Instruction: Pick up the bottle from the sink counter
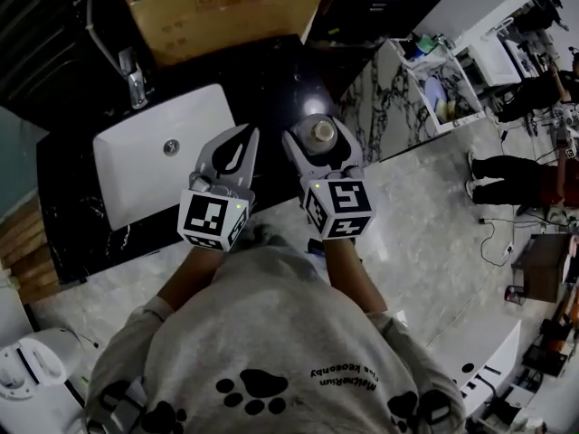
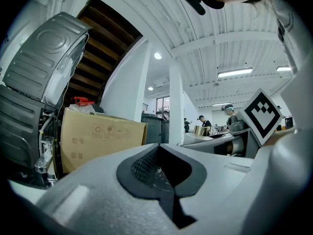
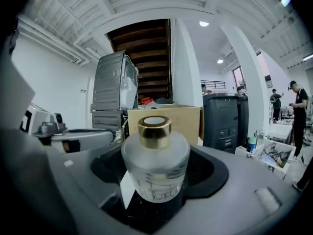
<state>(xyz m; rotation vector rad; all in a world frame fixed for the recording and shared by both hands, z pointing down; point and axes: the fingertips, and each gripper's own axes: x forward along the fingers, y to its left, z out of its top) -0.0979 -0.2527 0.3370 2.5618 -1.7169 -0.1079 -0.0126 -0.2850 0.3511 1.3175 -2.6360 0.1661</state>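
Note:
A frosted glass bottle [image 1: 322, 133] [image 3: 155, 166] with a gold cap stands upright between the jaws of my right gripper [image 1: 318, 125] [image 3: 156, 148], which is shut on it. It hangs over the black sink counter [image 1: 276, 80], just right of the white basin [image 1: 149, 156]; whether its base touches the counter is hidden. My left gripper [image 1: 242, 136] [image 2: 159, 153] is beside it to the left, over the basin's right edge. Its jaws are shut with nothing between them.
A chrome faucet [image 1: 134, 78] rises behind the basin. A cardboard box [image 1: 226, 12] [image 3: 166, 119] stands at the counter's back. To the right are a marble-fronted wall, a shelf with small items [image 1: 439, 80] and a person standing [image 1: 516, 165]. A white appliance [image 1: 36, 373] sits lower left.

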